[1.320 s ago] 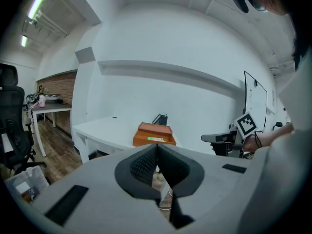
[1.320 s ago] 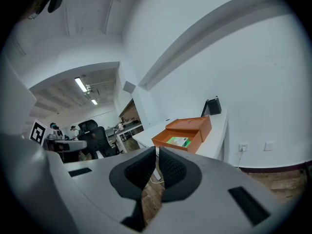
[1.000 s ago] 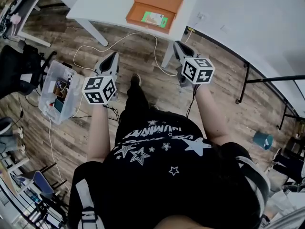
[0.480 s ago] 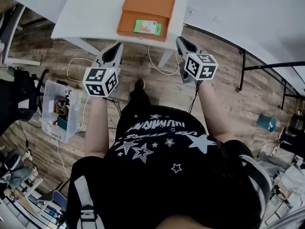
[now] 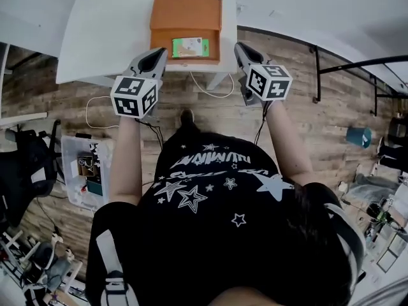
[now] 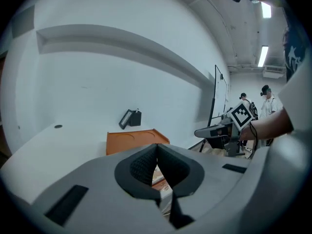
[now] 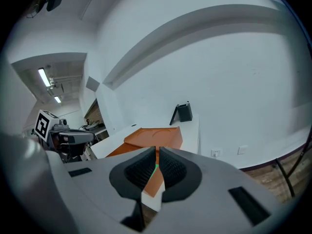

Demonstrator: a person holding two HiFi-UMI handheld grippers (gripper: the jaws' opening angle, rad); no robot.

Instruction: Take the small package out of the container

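From overhead alone, package (image 5: pixel 190 46) lies fully visible in container (image 5: pixel 185 14); left tongs (image 5: pixel 159 52), right tongs (image 5: pixel 238 46) closed, empty.

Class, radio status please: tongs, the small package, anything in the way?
Left tongs shut, empty. Right tongs shut, empty. Small package lies in open orange container on white table, untouched. Nothing over it.

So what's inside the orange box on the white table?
A small green package lies flat in the open orange box, whose lid is folded back behind it. Anything under the package is covered, and its print is too small to read.
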